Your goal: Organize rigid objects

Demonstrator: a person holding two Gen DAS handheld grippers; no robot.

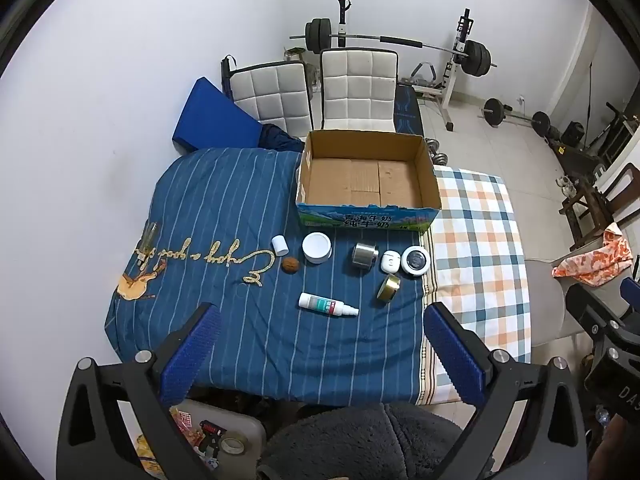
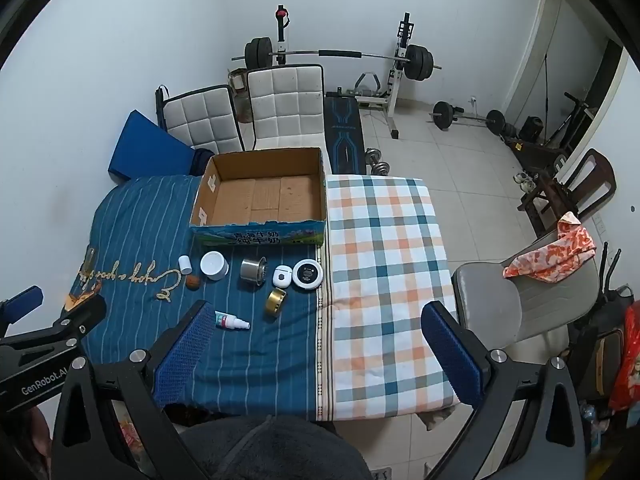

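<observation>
Blue striped bedspread [image 1: 248,208]: both the left gripper [image 1: 324,354] and the right gripper [image 2: 316,354] gape wide and empty; approach the white plastic spray bottle [image 1: 326,304], apparently nearest, at twelve o'clock, pinching its body crosswise before lifting toward the open cardboard box [image 1: 366,176].

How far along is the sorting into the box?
Nothing looks done: the cardboard box is empty. Nothing is in hand; the left gripper and right gripper are both open above the bed. Left: spray bottle, gold tape roll, walnut, white jar and the rest of that row.
</observation>
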